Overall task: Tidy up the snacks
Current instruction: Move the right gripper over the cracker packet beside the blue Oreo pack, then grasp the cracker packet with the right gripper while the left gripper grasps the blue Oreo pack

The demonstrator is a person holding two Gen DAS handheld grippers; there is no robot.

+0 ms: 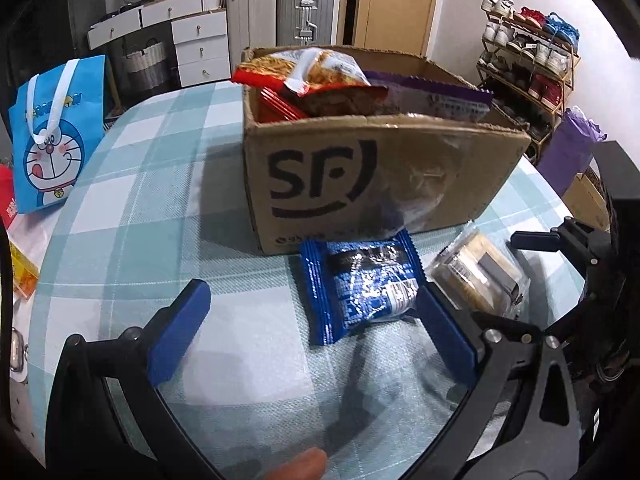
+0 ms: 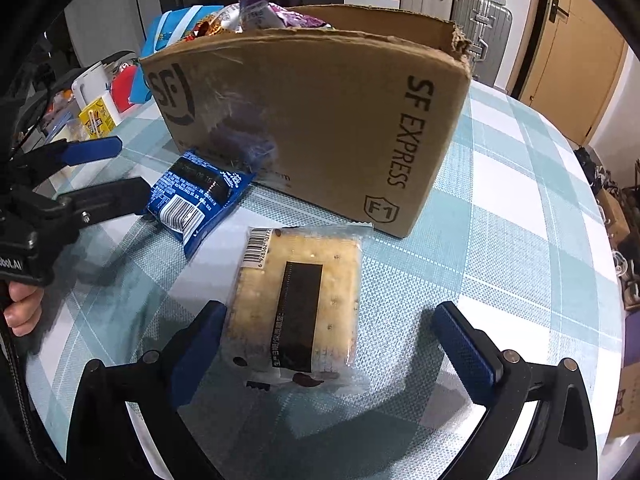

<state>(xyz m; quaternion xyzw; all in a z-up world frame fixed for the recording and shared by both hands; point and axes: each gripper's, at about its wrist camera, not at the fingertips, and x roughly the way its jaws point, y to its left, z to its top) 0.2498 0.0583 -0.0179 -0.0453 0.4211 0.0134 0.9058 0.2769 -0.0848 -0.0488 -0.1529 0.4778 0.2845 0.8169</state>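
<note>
A cardboard SF box stands on the checked tablecloth, holding a red-orange snack bag and a purple packet. A blue snack packet lies in front of it, between my open left gripper's fingers, its right edge by the right finger. A clear-wrapped cracker pack lies flat between the fingers of my open right gripper, near the left finger. The box, the blue packet and my left gripper also show in the right wrist view.
A blue Doraemon bag stands at the table's left edge, with small boxes beside it. Drawers and suitcases stand behind; a shoe rack is at the far right. The round table's edge curves close on the right.
</note>
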